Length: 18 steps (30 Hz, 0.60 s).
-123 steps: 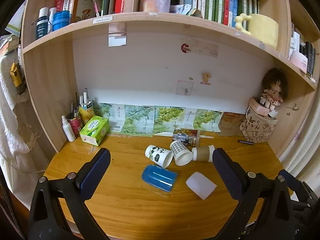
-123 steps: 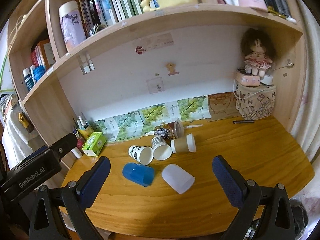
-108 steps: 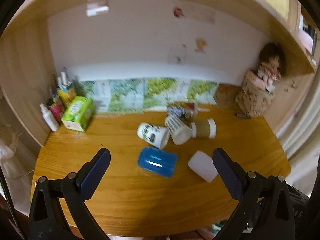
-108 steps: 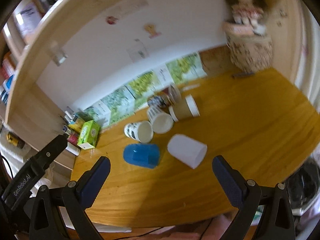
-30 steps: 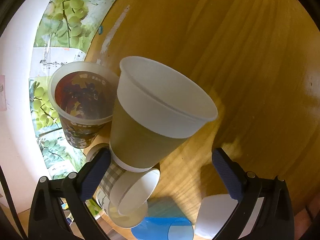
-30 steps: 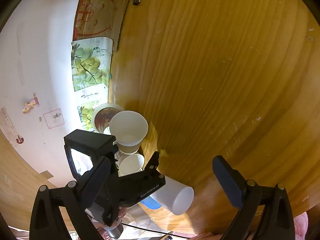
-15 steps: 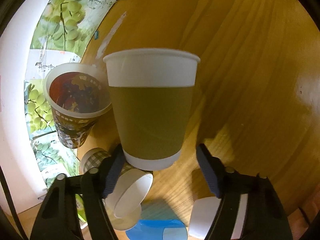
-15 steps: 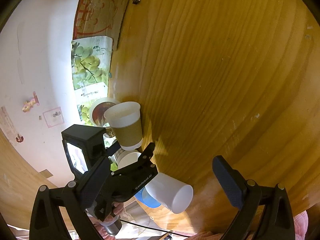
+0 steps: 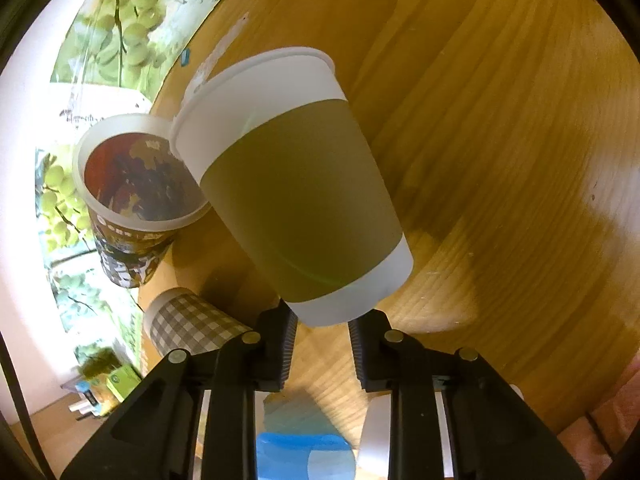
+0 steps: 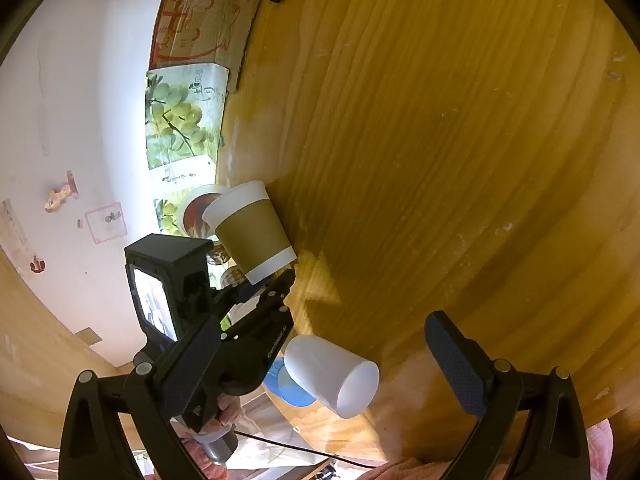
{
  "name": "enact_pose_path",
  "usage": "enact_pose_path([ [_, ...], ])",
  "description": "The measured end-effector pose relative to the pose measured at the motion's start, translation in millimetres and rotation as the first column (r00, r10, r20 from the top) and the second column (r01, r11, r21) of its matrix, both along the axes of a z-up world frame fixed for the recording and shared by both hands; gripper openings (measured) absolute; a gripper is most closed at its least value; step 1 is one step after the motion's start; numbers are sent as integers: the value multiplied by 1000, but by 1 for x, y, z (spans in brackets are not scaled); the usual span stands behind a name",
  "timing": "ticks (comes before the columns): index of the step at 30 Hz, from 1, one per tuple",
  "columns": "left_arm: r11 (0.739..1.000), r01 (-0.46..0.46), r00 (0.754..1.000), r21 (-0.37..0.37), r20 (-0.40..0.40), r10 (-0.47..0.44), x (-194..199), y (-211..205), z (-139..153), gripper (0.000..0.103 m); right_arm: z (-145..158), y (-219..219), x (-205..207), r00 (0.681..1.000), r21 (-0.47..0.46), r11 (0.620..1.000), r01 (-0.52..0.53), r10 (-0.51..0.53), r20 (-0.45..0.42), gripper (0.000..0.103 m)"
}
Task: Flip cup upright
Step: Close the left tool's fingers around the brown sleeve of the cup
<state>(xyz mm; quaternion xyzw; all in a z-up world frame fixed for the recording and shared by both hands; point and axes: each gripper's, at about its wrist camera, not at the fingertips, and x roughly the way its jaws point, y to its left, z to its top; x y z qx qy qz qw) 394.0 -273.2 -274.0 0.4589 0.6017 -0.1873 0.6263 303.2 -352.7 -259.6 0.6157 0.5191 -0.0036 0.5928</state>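
My left gripper (image 9: 322, 326) has its 2 fingers pinched in on the base of the brown-sleeved cup (image 9: 288, 184), which sticks out ahead of the jaws. My right gripper (image 10: 316, 364) hangs spread wide, nothing between its fingers.

- Warm indoor light, fairly bright; both views have strong fisheye bending and black vignette at the corners.
- Glare patch on the desk (image 9: 612, 216) at the right edge of the left wrist view.
- Cup (image 9: 292, 184) casts a dark shadow on the wood below it; its sleeve is in shade.
- Wall (image 10: 80, 92) is near blown out in the right wrist view.
- Sunlit wedge beside the left gripper (image 10: 267, 285).
- Focus is sharp at the centre, soft at the rims.
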Motion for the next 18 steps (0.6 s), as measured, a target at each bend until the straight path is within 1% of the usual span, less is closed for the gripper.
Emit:
enact_pose_path([
  [2, 1000, -21, 1000, -22, -16, 21, 3, 1, 4, 27, 0, -1, -1, 1000, 0, 1000, -5, 5, 0, 102],
  [3, 999, -30, 999, -33, -23, 29, 4, 1, 6, 32, 1, -2, -1, 1000, -1, 1000, -9, 9, 0, 102],
  [4, 998, -36, 999, -44, -27, 35, 4, 1, 9, 39, 1, -2, -1, 1000, -1, 1000, -11, 11, 0, 102],
  [5, 998, -41, 999, -56, -30, 40, 5, 2, 12, 44, 1, -3, -1, 1000, -1, 1000, -14, 14, 0, 102],
  [7, 996, -34, 999, -78, -41, 31, 4, 2, 19, 67, 1, -4, -1, 1000, -2, 1000, -20, 20, 1, 102],
  [9, 993, -32, 998, -110, -50, 27, 3, 0, 25, 75, 2, -4, 0, 1000, -3, 1000, -27, 27, 2, 102],
  [11, 989, -49, 997, -141, -66, 39, 5, 0, 31, 76, 3, -3, 2, 999, -3, 999, -35, 35, 5, 102],
  [14, 979, -107, 992, -172, -90, 92, 11, 0, 35, 76, 4, -3, 4, 999, -7, 999, -49, 49, 8, 102],
  [16, 972, -147, 987, -185, -89, 132, 20, 3, 35, 76, 4, -4, 5, 998, -5, 998, -56, 56, 10, 102],
  [17, 969, -161, 985, -189, -91, 146, 31, 12, 36, 76, 4, -4, 5, 998, -5, 998, -58, 58, 9, 102],
  [18, 964, -180, 982, -194, -97, 164, 38, 13, 39, 76, 4, -5, 5, 998, -5, 998, -60, 60, 10, 102],
])
